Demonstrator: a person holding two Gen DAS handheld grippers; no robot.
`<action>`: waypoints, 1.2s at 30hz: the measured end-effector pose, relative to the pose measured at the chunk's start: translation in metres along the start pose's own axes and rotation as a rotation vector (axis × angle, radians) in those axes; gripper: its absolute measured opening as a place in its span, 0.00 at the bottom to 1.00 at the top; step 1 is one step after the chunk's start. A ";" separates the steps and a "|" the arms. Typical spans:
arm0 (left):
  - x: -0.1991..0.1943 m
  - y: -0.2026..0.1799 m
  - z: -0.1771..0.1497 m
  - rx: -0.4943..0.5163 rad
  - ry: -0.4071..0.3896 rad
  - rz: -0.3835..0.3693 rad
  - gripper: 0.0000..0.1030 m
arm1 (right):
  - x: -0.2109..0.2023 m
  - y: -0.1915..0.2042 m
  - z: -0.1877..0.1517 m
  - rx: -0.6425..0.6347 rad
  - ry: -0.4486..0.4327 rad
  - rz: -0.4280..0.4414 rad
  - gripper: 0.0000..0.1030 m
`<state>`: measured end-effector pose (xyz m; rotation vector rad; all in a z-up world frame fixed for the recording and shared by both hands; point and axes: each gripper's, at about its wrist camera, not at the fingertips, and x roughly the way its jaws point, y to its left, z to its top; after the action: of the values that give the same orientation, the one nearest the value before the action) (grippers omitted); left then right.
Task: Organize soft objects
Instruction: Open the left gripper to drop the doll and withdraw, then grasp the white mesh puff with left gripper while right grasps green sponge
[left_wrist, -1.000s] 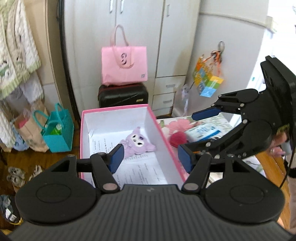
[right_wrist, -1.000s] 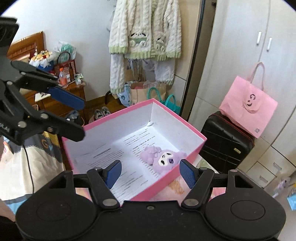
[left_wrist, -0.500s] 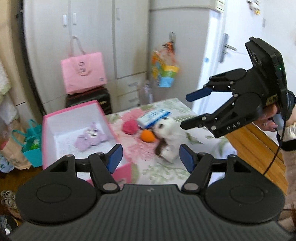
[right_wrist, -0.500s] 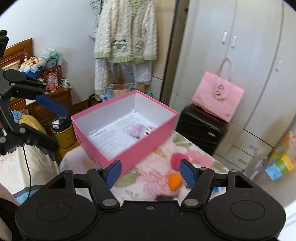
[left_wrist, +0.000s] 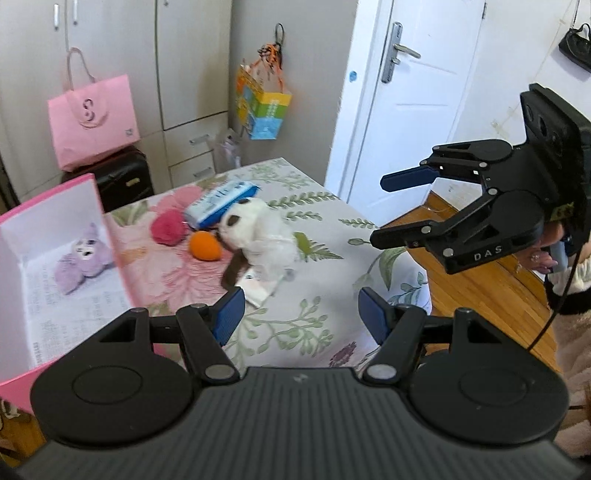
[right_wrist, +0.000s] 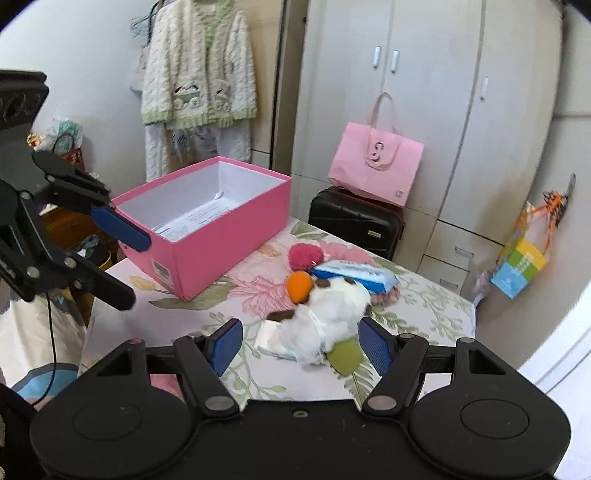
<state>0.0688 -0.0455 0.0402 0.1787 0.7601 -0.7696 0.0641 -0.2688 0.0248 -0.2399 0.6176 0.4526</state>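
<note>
A pink box (left_wrist: 59, 266) (right_wrist: 221, 236) stands on the floral table with a purple plush (left_wrist: 83, 258) lying inside it. A white-and-brown plush dog (left_wrist: 258, 236) (right_wrist: 332, 306) lies on the table beside an orange ball (left_wrist: 205, 245) (right_wrist: 300, 286), a pink pompom (left_wrist: 168, 229) (right_wrist: 306, 256) and a blue tissue pack (left_wrist: 221, 201) (right_wrist: 354, 275). My left gripper (left_wrist: 301, 314) is open and empty, in front of the dog. My right gripper (right_wrist: 301, 345) is open and empty, just short of the dog; it also shows in the left wrist view (left_wrist: 395, 206).
The floral table (left_wrist: 317, 288) ends at the right over a wooden floor (left_wrist: 480, 280). A white door (left_wrist: 406, 92) is behind. A black suitcase (right_wrist: 354, 221) with a pink bag (right_wrist: 376, 166) stands by the wardrobe. A sweater (right_wrist: 199, 77) hangs on the wall.
Both grippers have swung away from the pink box toward the right part of the table. The plush dog and small toys now lie ahead of them. Both stayed open.
</note>
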 end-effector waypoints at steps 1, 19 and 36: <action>0.007 -0.001 0.001 -0.001 0.005 -0.007 0.65 | 0.002 -0.002 -0.006 0.006 -0.007 -0.005 0.72; 0.125 0.007 0.001 -0.010 -0.060 0.042 0.65 | 0.080 -0.046 -0.073 0.073 -0.100 -0.032 0.70; 0.186 0.021 -0.001 -0.044 -0.117 0.154 0.62 | 0.149 -0.066 -0.093 0.048 -0.094 0.044 0.56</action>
<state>0.1700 -0.1351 -0.0894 0.1494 0.6438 -0.6119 0.1567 -0.3085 -0.1335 -0.1582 0.5419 0.4882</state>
